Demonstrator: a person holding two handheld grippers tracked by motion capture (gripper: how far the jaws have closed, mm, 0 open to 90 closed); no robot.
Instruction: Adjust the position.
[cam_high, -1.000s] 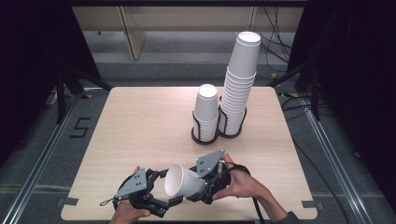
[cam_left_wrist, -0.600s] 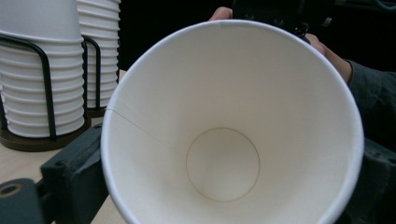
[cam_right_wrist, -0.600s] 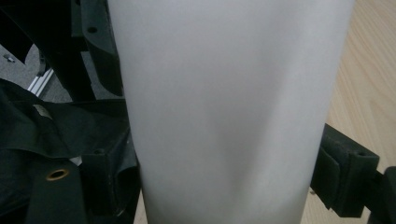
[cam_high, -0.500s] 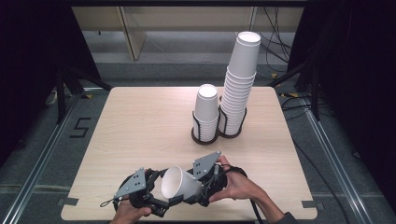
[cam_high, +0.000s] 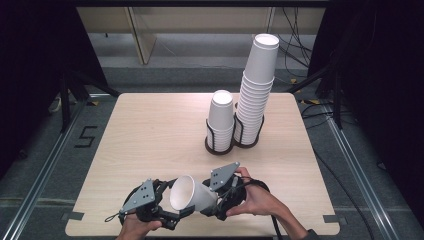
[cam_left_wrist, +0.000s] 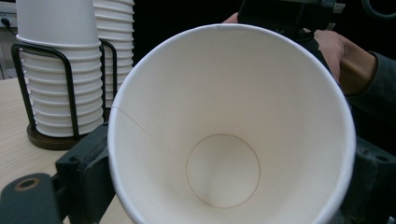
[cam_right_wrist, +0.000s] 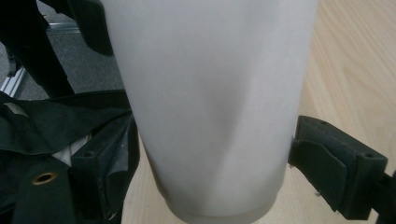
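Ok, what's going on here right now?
A person holds a paper cup sideways between two hand-held claws at the table's near edge. The right claw grips its base end; the left claw has just been closing on its rim and looks to touch it. Two cup stacks stand in wire holders behind.

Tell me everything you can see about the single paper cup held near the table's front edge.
The paper cup is plain white, tapered, empty, with a thin seam inside. It lies tilted on its side above the table's front edge, mouth toward the left hand-held gripper, whose jaws have just been closing around its rim. The right hand-held gripper flanks its narrow base, the left pad touching it.
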